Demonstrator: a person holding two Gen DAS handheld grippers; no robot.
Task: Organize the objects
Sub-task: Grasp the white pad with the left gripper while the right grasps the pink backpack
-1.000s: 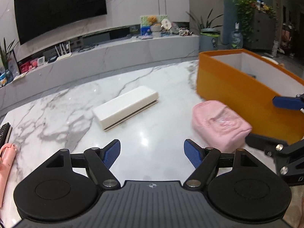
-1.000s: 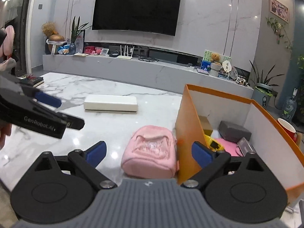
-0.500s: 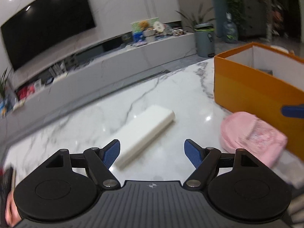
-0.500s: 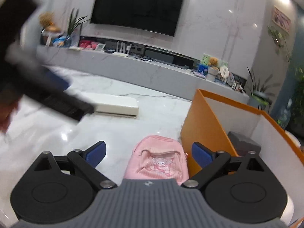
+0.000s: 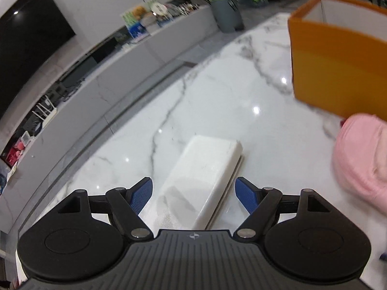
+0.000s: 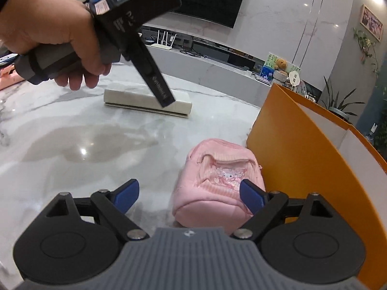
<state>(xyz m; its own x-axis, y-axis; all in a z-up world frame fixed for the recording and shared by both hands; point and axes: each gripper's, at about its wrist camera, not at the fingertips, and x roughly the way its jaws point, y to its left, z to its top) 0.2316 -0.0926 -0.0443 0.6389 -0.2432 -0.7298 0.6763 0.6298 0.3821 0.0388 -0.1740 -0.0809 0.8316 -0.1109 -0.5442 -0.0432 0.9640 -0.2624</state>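
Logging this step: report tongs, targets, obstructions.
Left tongs open, straddling white box, not gripping. Right tongs open at pink pouch beside orange bin. Nothing blocking either.

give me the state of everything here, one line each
left gripper: open, straddling the white box, nothing held
right gripper: open, above the pouch, nothing held
white box: closed, flat on the table
pink pouch: lying beside the bin
orange bin: open-topped, upright

We see a long white box (image 5: 203, 181) lying flat on the marble — well apart from a soft pink backpack pouch (image 6: 219, 186), which rests just beside the open orange box (image 6: 302, 159).
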